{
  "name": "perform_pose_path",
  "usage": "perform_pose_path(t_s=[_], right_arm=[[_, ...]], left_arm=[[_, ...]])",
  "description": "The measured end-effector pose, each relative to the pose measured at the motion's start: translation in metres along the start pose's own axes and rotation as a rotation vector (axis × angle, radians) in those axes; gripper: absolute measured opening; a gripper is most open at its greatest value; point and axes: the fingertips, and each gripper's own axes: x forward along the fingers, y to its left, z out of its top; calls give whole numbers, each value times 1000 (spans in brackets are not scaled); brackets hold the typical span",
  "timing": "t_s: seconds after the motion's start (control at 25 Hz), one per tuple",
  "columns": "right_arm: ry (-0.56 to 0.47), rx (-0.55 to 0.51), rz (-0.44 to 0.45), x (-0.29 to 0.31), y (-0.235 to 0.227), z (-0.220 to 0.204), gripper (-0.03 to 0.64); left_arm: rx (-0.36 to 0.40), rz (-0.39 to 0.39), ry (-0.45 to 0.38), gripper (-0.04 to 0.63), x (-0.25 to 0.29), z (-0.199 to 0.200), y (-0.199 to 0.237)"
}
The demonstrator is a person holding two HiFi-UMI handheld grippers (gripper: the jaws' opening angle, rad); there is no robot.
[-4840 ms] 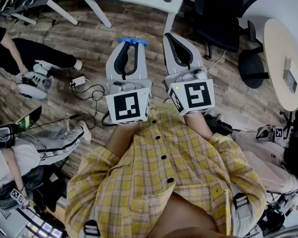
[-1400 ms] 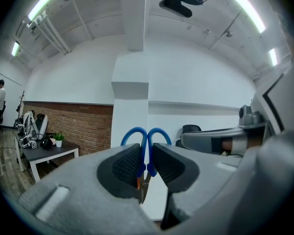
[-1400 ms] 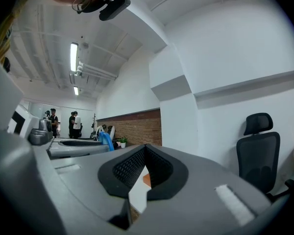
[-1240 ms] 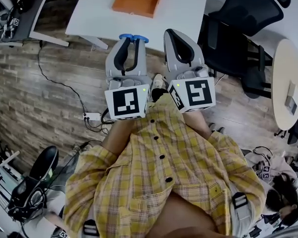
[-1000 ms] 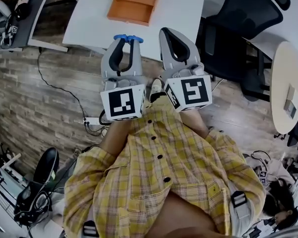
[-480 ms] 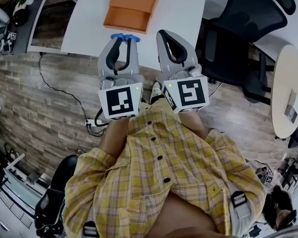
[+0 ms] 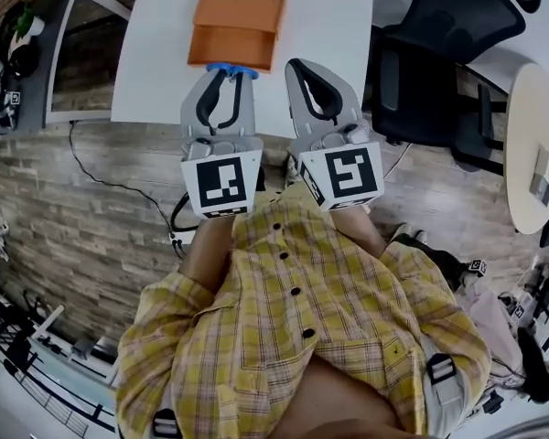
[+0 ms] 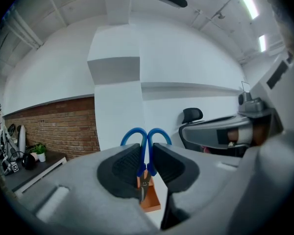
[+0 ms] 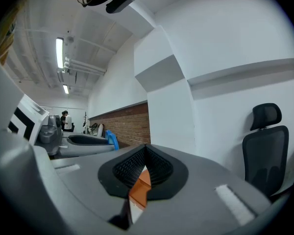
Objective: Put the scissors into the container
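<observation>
While the pads (image 8: 118, 168) of the left gripper (image 7: 229, 77) are clamped on the scissors (image 8: 146, 148), whose blue handle loops project beyond the jaw tips, the right gripper (image 7: 301, 68) has its jaws pressed together with nothing between them. Both grippers are held side by side over the near edge of the white table (image 7: 334, 26). Just beyond the handle loops, the orange container (image 7: 238, 12) sits on that table; its interior cannot be made out.
</observation>
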Motion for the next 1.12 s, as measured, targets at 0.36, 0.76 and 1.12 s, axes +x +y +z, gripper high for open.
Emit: perform_pose_path(t_s=[0.36, 0.76, 1.12], right_arm=[[26, 17, -70, 37, -8, -13, 3], [56, 39, -103, 73, -17, -29, 3], [92, 58, -128, 99, -27, -46, 3]], left_arm=[[95, -89, 47, 87, 44, -19, 26], [212, -159, 116, 86, 81, -48, 43], [351, -254, 199, 86, 115, -84, 50]])
